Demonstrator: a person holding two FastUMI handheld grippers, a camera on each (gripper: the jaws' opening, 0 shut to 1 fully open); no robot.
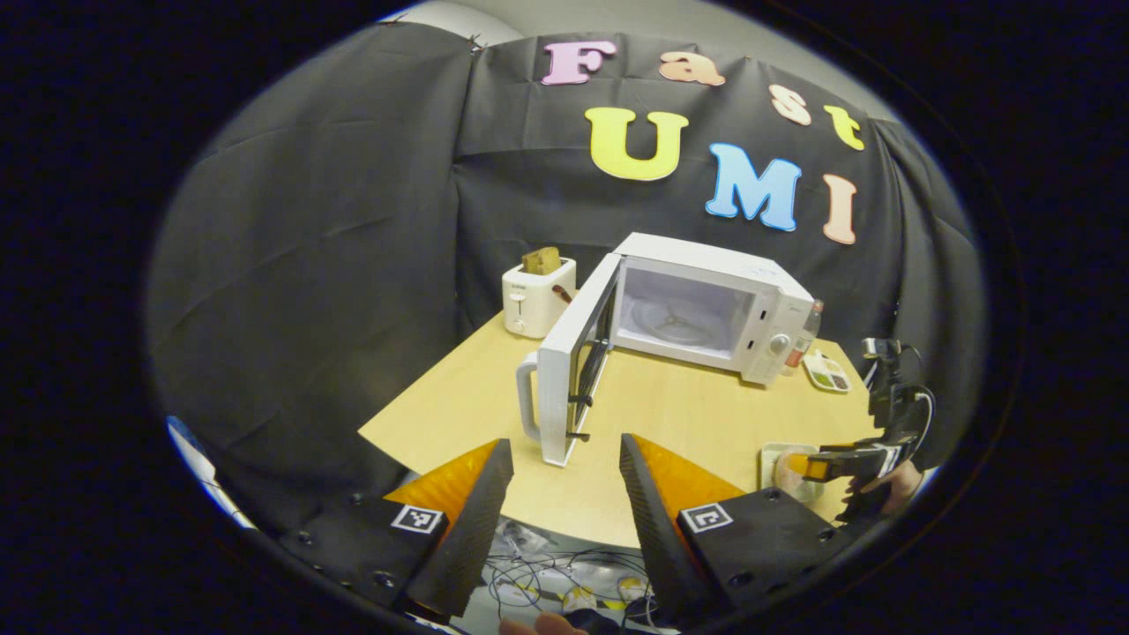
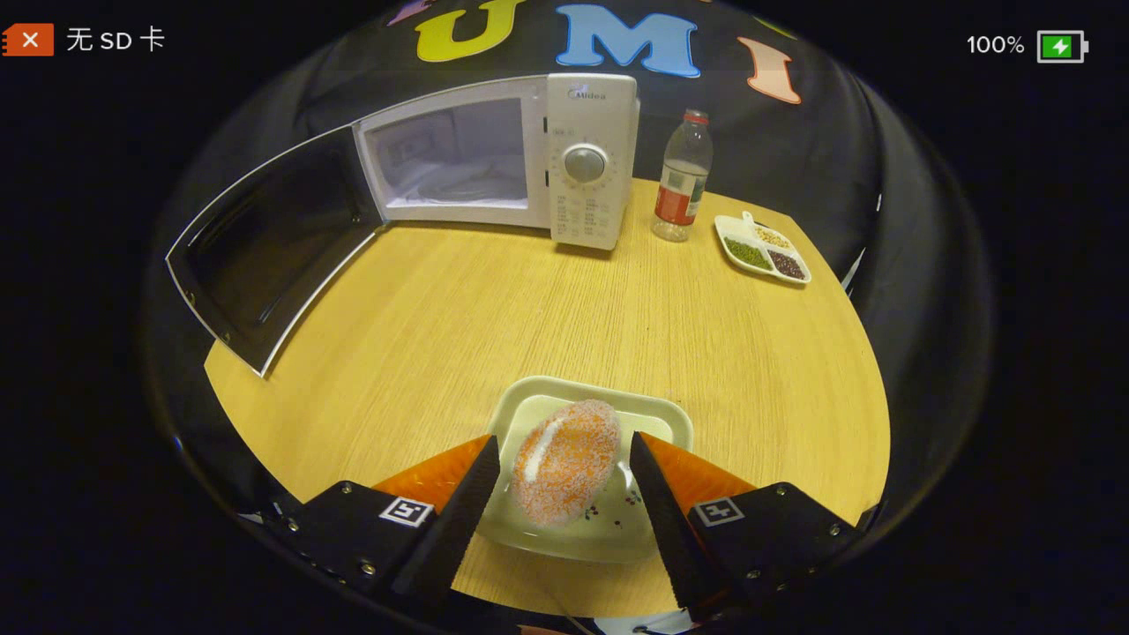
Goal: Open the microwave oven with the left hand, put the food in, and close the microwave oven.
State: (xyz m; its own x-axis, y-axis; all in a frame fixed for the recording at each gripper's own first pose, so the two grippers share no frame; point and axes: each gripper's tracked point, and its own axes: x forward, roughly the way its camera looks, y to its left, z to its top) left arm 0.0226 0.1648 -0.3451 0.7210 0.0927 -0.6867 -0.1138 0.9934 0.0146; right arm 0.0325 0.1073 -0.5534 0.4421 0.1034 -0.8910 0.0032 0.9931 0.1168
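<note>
The white microwave [image 1: 706,304] stands at the back of the wooden table with its door [image 1: 564,370] swung wide to the left and the cavity bare. My left gripper [image 1: 564,454] is open over the table's near edge, short of the door, holding nothing. In the right gripper view the microwave [image 2: 494,159] and its open door [image 2: 265,247] lie ahead. The food, an orange sugar-coated bun [image 2: 564,463], rests on a pale plate [image 2: 591,397]. My right gripper [image 2: 563,441] is open, one finger on each side of the bun. The right gripper [image 1: 842,460] also appears far right by the plate [image 1: 781,463].
A white toaster [image 1: 538,295] with bread in it stands left of the microwave. A water bottle [image 2: 681,176] and a divided dish of beans [image 2: 763,249] sit to the microwave's right. Cables lie on the floor below the table's near edge.
</note>
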